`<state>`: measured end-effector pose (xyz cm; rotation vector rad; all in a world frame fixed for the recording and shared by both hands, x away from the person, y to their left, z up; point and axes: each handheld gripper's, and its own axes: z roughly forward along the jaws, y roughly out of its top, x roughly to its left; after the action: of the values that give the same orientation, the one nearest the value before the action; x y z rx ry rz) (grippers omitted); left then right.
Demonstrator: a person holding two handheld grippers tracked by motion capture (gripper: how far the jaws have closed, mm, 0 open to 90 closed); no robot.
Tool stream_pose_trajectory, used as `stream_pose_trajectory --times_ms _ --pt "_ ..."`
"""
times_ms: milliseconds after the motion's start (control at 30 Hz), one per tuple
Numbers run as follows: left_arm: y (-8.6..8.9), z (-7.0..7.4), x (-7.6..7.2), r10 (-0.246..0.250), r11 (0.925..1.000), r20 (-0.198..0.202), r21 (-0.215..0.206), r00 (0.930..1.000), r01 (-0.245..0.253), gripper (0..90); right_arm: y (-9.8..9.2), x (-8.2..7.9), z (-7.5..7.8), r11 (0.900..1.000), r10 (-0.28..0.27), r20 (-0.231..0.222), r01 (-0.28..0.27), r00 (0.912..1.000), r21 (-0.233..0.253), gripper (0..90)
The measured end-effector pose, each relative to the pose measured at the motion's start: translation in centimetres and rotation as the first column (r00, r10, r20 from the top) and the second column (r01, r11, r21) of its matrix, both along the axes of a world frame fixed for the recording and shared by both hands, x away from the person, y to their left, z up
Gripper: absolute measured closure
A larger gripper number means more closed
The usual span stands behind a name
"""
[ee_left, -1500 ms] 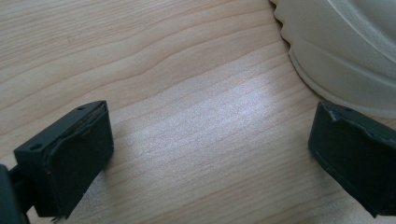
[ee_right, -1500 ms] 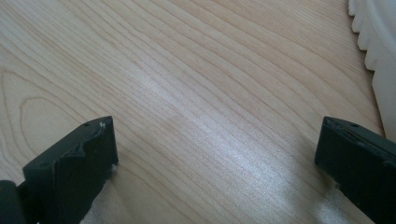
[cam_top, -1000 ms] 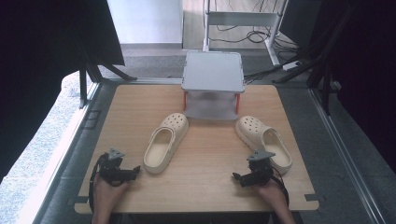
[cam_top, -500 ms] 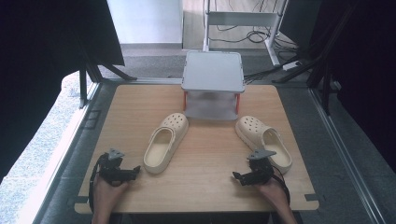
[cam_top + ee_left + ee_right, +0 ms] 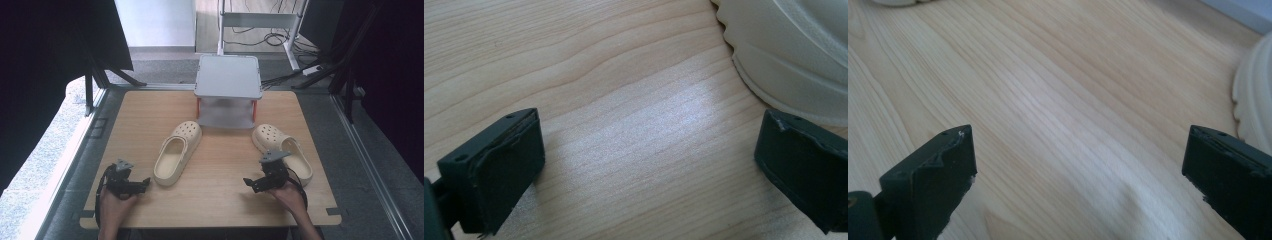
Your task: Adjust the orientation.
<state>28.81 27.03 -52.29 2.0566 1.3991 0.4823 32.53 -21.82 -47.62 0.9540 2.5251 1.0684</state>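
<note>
Both tools sat low over the worktop [image 5: 220, 200] with nothing between their jaws: the left tool [image 5: 131, 184] was spread wide, and the right tool [image 5: 260, 181] was spread just as wide. Ahead and to the right of the left tool lay the left clog [image 5: 177, 152], sole down, its heel end nearest; in the left gripper view its ridged cream rim [image 5: 794, 60] rose just beyond the tool's right jaw, close but apart. Immediately to the right of the right tool lay the right clog [image 5: 285, 147], whose scalloped edge [image 5: 1255, 95] showed just past that tool's right jaw. Well ahead of both tools stood a small grey shelf [image 5: 228, 75] on red legs. Judging by this layout, the likely trouble was a poor bite: each shoe lay off to one side of its tool's line, so closing without first swinging across would catch only the soft rim, which could fold or slip free. A jaw pushed along the smooth wood might also shove a light clog away instead of seizing it, and the right shoe lay near the worktop's edge.
</note>
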Motion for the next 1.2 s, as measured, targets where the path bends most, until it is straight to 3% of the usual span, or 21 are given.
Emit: stream_pose_trajectory --times_ms 467,600,667,767,1200 --pt "0.0 0.0 0.0 -0.002 1.0000 -0.001 0.003 1.0000 0.002 0.0 4.1 2.4 1.9 0.998 0.022 -0.049 -0.020 0.9986 0.058 1.1" --pt "0.0 0.0 0.0 0.001 1.0000 0.001 -0.001 1.0000 -0.001 0.0 6.7 3.3 2.6 0.995 0.023 -0.061 -0.018 0.9979 0.094 2.9" --pt "0.0 0.0 0.0 -0.001 1.0000 0.000 0.002 1.0000 0.001 0.0 7.3 3.4 2.8 0.995 0.026 -0.063 -0.020 0.9976 0.095 3.0" --pt "0.0 0.0 0.0 -0.005 1.0000 0.000 0.006 1.0000 0.005 0.0 9.8 4.2 3.1 0.996 0.047 -0.069 -0.041 0.9965 0.085 3.5" --pt "0.0 0.0 0.0 -0.004 1.0000 0.001 0.004 1.0000 0.004 0.0 16.4 6.7 3.9 0.998 0.037 -0.061 -0.034 0.9975 0.057 6.1"
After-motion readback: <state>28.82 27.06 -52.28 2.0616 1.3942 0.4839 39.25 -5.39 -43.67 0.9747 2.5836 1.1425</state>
